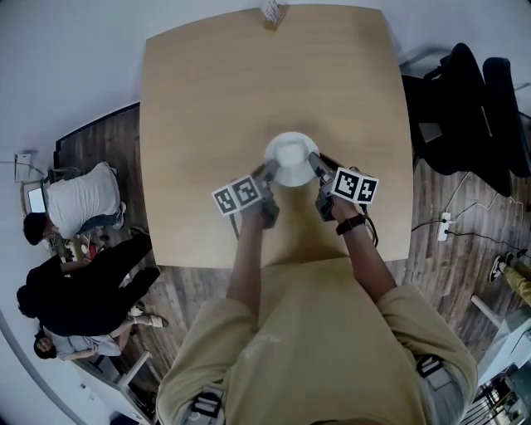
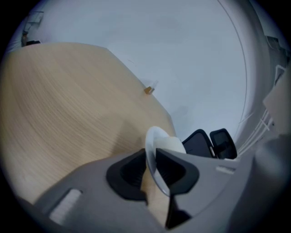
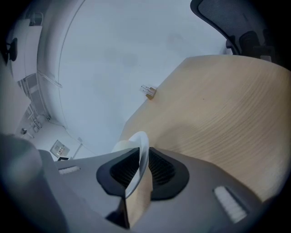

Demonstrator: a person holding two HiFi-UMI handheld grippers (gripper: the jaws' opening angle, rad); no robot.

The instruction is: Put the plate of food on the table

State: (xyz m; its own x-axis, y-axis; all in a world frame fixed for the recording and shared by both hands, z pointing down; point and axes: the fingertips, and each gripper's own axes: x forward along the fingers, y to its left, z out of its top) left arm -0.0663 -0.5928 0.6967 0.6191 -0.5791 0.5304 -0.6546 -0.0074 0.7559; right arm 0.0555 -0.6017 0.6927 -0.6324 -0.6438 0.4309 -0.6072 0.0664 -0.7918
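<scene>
A white plate (image 1: 292, 158) with a pale mound of food sits at the middle of the light wooden table (image 1: 207, 124). My left gripper (image 1: 270, 171) is at the plate's near-left rim and my right gripper (image 1: 316, 165) is at its near-right rim. In the left gripper view the thin plate rim (image 2: 153, 141) stands between the dark pads of the left gripper (image 2: 151, 166) with a little slack; the jaws are open. In the right gripper view the right gripper (image 3: 141, 168) is shut on the plate rim (image 3: 142, 145).
A small tan and white object (image 1: 272, 12) stands at the table's far edge. Black chairs (image 1: 465, 108) are close to the table's right side. People (image 1: 83, 274) sit on the wooden floor at the left. A power strip (image 1: 444, 226) lies on the floor at the right.
</scene>
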